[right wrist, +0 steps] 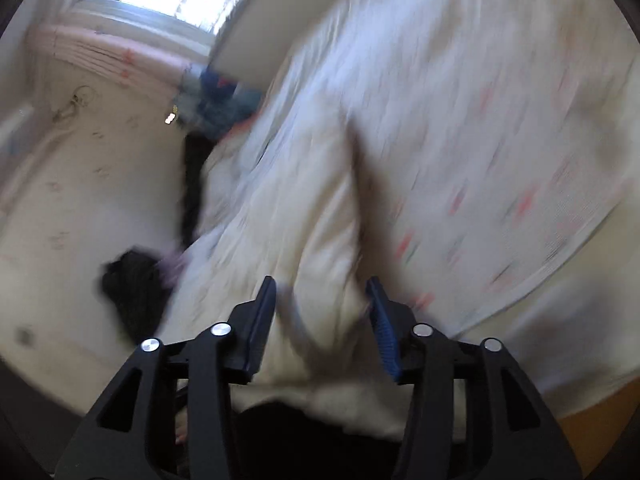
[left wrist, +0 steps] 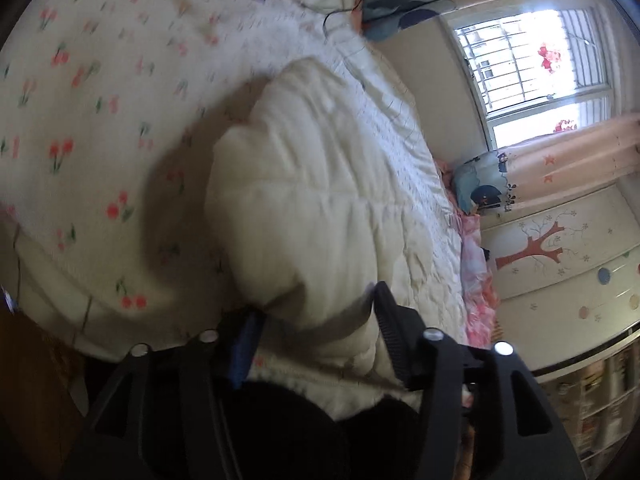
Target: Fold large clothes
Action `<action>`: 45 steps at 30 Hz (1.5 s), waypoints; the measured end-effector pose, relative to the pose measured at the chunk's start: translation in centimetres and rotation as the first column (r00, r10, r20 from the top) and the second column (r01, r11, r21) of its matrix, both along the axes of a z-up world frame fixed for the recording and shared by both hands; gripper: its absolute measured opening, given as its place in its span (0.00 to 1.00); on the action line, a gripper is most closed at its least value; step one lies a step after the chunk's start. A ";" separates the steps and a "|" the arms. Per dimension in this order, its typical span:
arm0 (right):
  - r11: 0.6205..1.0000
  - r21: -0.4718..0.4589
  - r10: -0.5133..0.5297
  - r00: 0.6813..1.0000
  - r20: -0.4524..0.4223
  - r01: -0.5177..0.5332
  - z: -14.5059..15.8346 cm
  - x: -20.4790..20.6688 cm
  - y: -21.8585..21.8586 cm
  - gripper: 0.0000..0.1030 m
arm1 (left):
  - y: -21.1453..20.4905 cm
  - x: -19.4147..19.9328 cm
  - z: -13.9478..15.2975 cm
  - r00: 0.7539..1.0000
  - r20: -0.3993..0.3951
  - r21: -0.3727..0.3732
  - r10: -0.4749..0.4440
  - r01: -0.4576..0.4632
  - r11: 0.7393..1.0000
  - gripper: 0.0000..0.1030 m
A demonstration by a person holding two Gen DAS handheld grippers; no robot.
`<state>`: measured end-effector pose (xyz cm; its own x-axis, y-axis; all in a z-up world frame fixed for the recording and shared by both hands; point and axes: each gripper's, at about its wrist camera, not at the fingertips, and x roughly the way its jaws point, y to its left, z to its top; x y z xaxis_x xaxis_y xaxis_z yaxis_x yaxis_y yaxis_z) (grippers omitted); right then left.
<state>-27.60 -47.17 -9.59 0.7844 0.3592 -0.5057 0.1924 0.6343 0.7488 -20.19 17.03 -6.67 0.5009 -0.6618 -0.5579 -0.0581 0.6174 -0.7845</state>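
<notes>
Both tongs sit at the near edge of the bed with puffy cloth between their fingers. Left tongs (left wrist: pixel 316 320): jaws partly apart, a thick roll of the cream-white quilted padded coat (left wrist: pixel 304 200) bulges up between them; the black ribbed right finger (left wrist: pixel 390 328) lies against the coat's side, the blue-padded left finger (left wrist: pixel 248 344) is half buried under the fabric, so it reads as clamped on the bulky hem, though how firmly is hard to tell. Right tongs (right wrist: pixel 322 304): heavy blur, jaws also partly apart, a fold of the same coat (right wrist: pixel 304 232) runs up between the fingers; the blue pad (right wrist: pixel 382 332) seems to touch cloth, left finger (right wrist: pixel 260 320) looks just beside it, so whether the grip is real I cannot tell. Coat lies lengthwise on the bed, stretching from the tongs away toward the far end, on a white sheet printed with small red cherries (left wrist: pixel 80 128). Near end is bunched and lifted, the far part still spread and wrinkled. Progress, as a judgement: early to middle, one end of the coat gathered for a fold, no neat folded stack anywhere. Left to do: bring this end over the far part, flatten, likely fold again. Window with bars (left wrist: pixel 532 60) and pink curtain (left wrist: pixel 580 152) on the right in the left view, not relevant. Something dark (right wrist: pixel 132 284) lies left of the coat in the right view, too blurred to name.
</notes>
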 end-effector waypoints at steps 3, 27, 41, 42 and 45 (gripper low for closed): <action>0.978 -0.202 -0.027 0.997 0.075 0.042 4.8 1.4 1.6 0.61 | -0.7 2.0 -0.7 0.999 -0.022 0.017 0.028 -0.028 0.999 0.69; 0.614 -0.566 0.296 0.825 -0.481 -0.551 -4.5 33.9 23.9 0.84 | -2.5 5.9 -2.3 0.997 -0.030 0.009 0.067 -0.067 0.998 0.75; 0.496 -0.651 0.465 0.809 -0.361 -0.575 -0.7 18.4 24.6 0.86 | -2.8 5.9 -2.1 0.997 -0.042 0.046 0.060 -0.058 0.997 0.76; 0.512 -0.633 0.466 0.807 -0.363 -0.580 -0.5 18.4 24.4 0.86 | -2.9 5.8 -2.0 0.997 -0.044 0.054 0.058 -0.056 0.997 0.76; 0.565 -0.617 0.449 0.831 -0.327 -0.548 2.2 17.4 23.9 0.86 | -2.6 5.8 -2.2 0.997 -0.045 0.048 0.063 -0.061 0.997 0.76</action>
<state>-10.23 -23.30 -7.35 0.5019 0.2057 -0.8401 -0.2568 0.9630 0.0823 -14.43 14.40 -8.84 0.5128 -0.6032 -0.6109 -0.1327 0.6474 -0.7505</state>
